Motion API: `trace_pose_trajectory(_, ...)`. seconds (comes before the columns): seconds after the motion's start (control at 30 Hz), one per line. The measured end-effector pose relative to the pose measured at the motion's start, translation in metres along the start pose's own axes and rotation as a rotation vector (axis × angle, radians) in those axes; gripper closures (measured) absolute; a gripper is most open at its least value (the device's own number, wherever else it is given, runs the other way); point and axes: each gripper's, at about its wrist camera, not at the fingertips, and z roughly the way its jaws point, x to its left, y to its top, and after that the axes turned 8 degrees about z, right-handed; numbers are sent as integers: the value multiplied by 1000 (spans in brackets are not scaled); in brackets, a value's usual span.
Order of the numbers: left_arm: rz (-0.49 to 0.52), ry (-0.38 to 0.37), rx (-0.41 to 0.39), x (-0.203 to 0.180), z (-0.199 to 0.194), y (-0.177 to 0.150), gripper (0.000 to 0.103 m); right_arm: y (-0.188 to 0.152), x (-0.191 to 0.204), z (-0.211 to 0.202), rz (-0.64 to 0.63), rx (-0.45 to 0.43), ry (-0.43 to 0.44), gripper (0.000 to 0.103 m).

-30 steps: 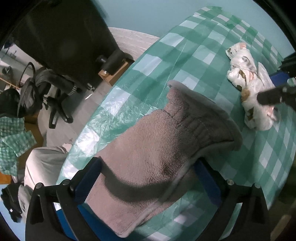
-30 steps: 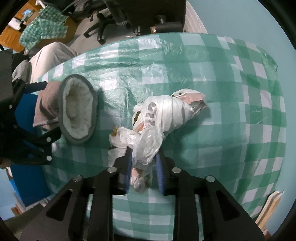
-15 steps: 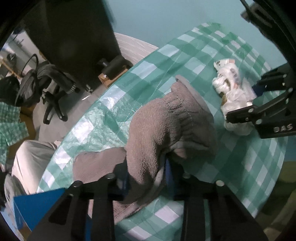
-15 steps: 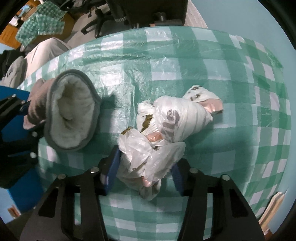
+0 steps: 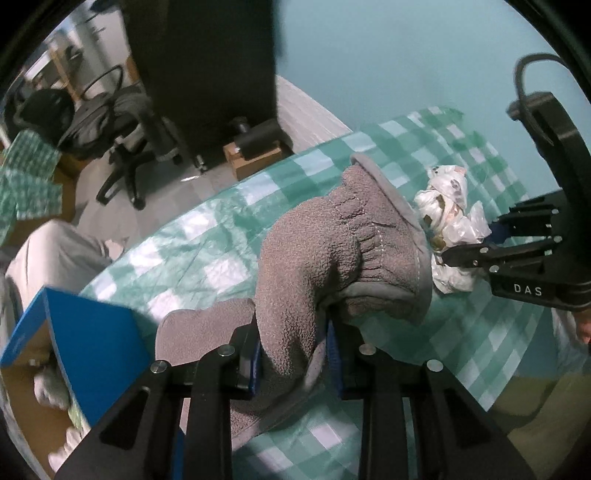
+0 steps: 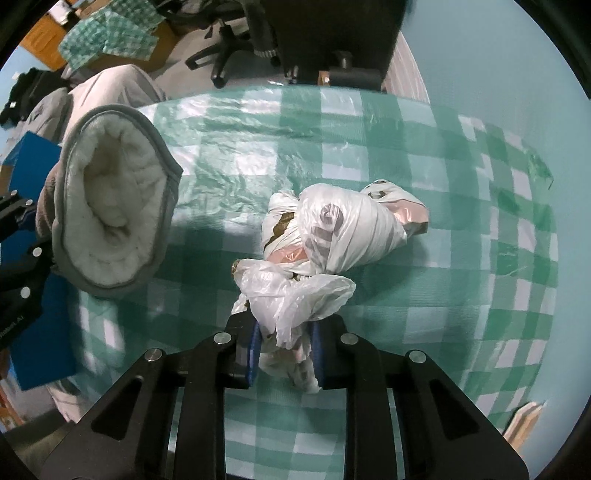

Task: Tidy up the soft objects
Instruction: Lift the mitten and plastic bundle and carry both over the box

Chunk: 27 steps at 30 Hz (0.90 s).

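Looks like a mixed office or lab room set up for recording, not a kitchen. Evidence: a round table (image 6: 369,147) under a green-checked plastic cloth against a teal wall (image 5: 388,55), black swivel chairs (image 5: 125,147) on a grey floor, a cardboard box (image 5: 255,162), spare checked cloths (image 6: 107,33) heaped on a wooden surface, clothing piled nearby.

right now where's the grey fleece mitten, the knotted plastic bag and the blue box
grey fleece mitten (image 5: 332,254): left wrist view, on its fuzzy outer wrist.
knotted plastic bag (image 6: 347,232): right wrist view, on the tied white bundle.
blue box (image 5: 92,336): left wrist view, on its raised blue flap.
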Motion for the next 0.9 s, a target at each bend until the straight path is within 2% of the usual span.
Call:
trace_pose_trajectory(0.07, -45, 4, -17, 4, -10, -3, 75, 0, 2, -6, -13, -6, 5, 83)
trace_pose_trajectory(0.13, -58, 34, -39, 2, -21, -5, 75, 0, 5, -14, -30, -15, 2, 83)
trace_pose_trajectory(0.5, -151, 84, -107, 11, -78, -21, 75, 3, 32, -66, -107, -85, 19, 83)
trace_pose_trajectory(0.63, -215, 93, -123, 23, -98, -29, 75, 9, 43, -81, -131, -102, 33, 83)
trace_pose_trajectory(0.9, -281, 128, -149, 36, -130, -48, 75, 9, 65, -108, -193, -119, 58, 83)
